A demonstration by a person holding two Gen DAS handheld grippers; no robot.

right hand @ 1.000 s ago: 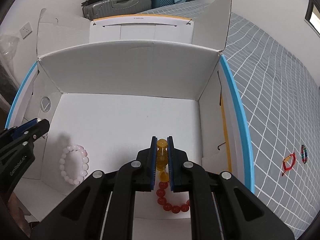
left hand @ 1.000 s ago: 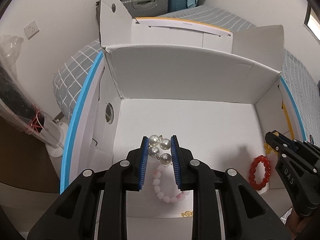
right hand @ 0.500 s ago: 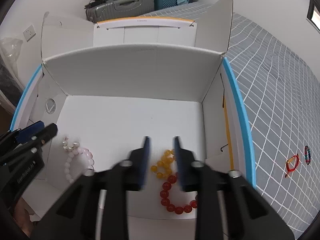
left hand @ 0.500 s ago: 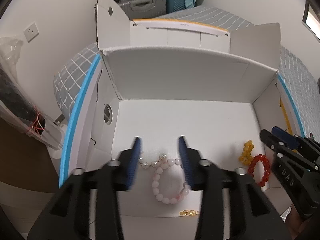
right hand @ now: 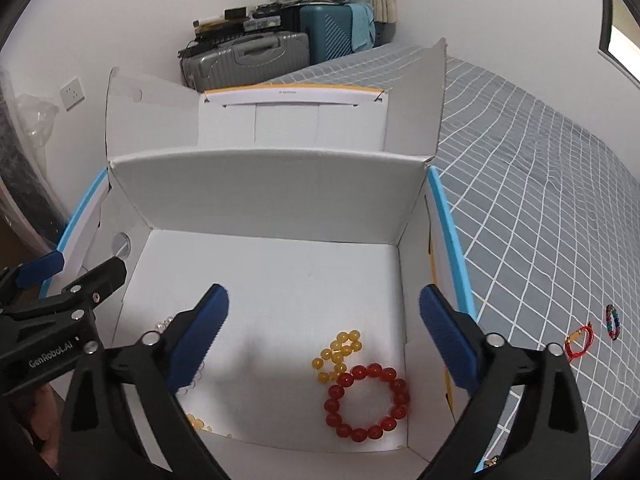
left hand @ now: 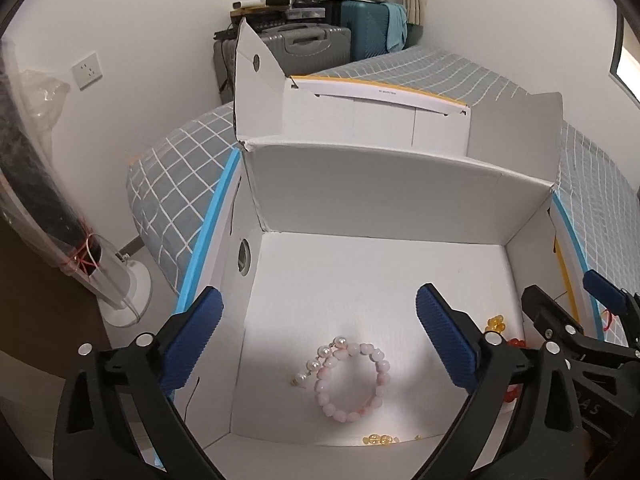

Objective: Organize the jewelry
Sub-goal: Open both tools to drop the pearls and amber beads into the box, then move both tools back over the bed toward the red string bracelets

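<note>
Both grippers hang over an open white cardboard box [left hand: 380, 184] on the bed. My left gripper [left hand: 320, 340] is opening wide, nothing between its blue pads; below it a pink bead bracelet [left hand: 352, 380] and a short pearl strand [left hand: 320, 360] lie on the box floor. My right gripper [right hand: 324, 336] is opening wide too, with nothing held. Under it lie a yellow bead bracelet [right hand: 338, 354] and a red bead bracelet [right hand: 368, 400], touching each other near the box's right wall. Small amber beads [left hand: 380, 439] rest by the box's near wall.
A red cord bracelet [right hand: 578, 340] and a dark multicolour bead bracelet [right hand: 613, 321] lie on the grey checked bedspread [right hand: 540, 200] right of the box. Suitcases [right hand: 248, 60] stand against the far wall. A wrapped fan on a white base [left hand: 120, 292] stands left of the bed.
Both grippers opened wide and rose. The left let go of the pearl strand, which now lies by the pink bracelet; the right let go of the yellow beads, now beside the red bracelet.
</note>
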